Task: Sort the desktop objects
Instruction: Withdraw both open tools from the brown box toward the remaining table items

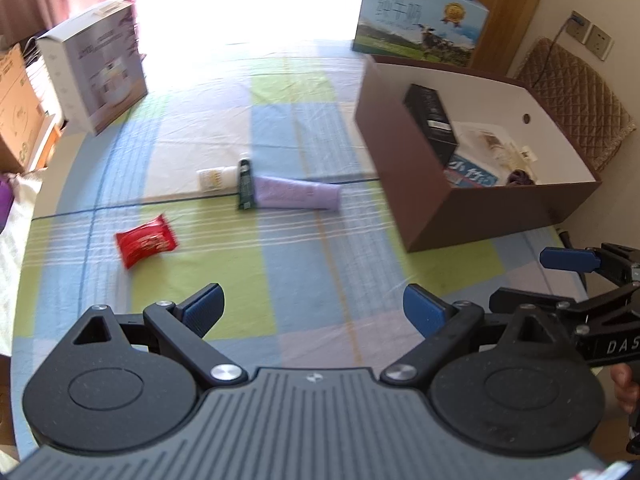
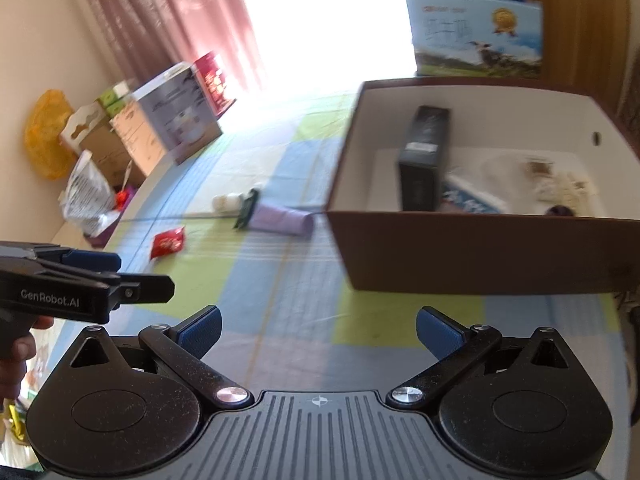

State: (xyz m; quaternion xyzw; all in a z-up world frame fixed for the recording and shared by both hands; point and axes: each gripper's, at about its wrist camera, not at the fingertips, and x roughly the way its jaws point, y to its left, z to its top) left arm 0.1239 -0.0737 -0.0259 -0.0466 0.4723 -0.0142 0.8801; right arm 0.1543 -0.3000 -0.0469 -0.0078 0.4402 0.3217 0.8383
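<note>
On the checked tablecloth lie a red snack packet [image 1: 146, 241] [image 2: 168, 242], a small white bottle [image 1: 215, 179] [image 2: 227, 202], a dark green tube [image 1: 245, 185] [image 2: 246, 213] and a lilac tube [image 1: 298, 198] [image 2: 283, 220]. The green tube rests across the lilac one's end. A brown box [image 1: 472, 216] [image 2: 480, 256] with a white inside holds a black carton [image 1: 434, 126] [image 2: 424, 160], a blue-and-white packet [image 1: 472, 174] and other small items. My left gripper [image 1: 314, 308] hangs open over the cloth, well short of the objects. My right gripper [image 2: 318, 332] is open too, near the box's front wall.
A white appliance box [image 1: 96, 68] [image 2: 176, 120] stands at the far left of the table. A blue milk carton box [image 1: 420, 20] [image 2: 476, 36] stands behind the brown box. Cardboard boxes and bags [image 2: 88, 184] sit beyond the left table edge. A quilted chair back [image 1: 576, 96] is at right.
</note>
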